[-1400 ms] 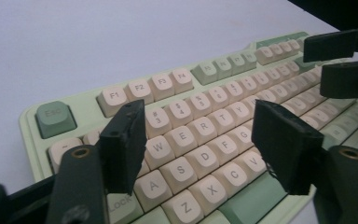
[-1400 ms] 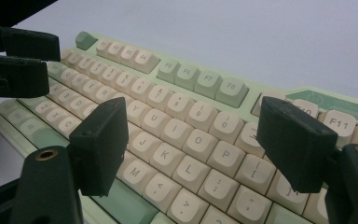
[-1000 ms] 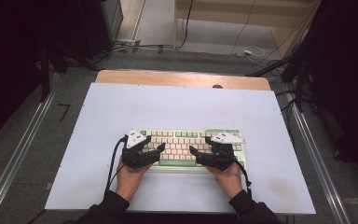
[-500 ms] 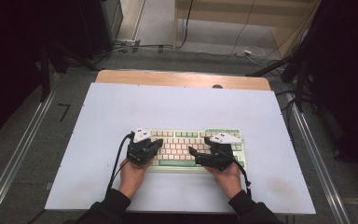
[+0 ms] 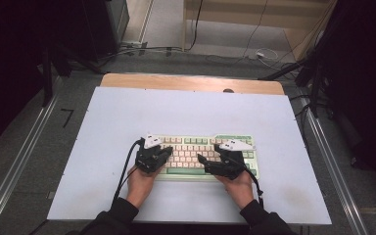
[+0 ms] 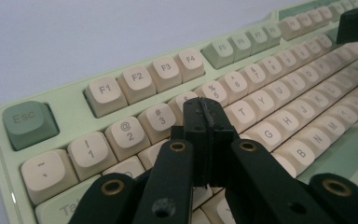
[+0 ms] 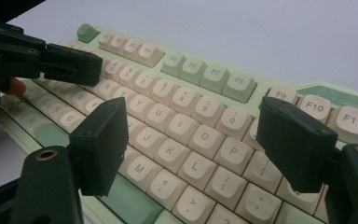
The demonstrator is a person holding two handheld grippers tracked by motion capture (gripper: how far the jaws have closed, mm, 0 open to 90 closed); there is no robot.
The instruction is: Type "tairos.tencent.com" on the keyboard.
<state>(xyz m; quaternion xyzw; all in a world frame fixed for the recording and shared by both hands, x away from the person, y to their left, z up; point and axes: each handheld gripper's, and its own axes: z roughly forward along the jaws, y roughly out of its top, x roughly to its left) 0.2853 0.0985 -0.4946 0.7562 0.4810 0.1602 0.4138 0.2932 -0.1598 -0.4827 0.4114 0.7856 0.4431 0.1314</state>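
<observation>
A pale green keyboard (image 5: pixel 203 155) with cream keys and darker green accent keys is lying flat in the lower middle of the frame, its long side running left to right, facing me, under my tongs.

keyboard (image 5: pixel 203 149): 1 | tools: 2 – left tool (image 5: pixel 166 152), right tool (image 5: pixel 201 159) | table (image 5: pixel 186 110): 1

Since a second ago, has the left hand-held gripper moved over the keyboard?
Barely. The left hand-held gripper stays at the keyboard's left end; its jaws have just closed, nothing between them.
</observation>
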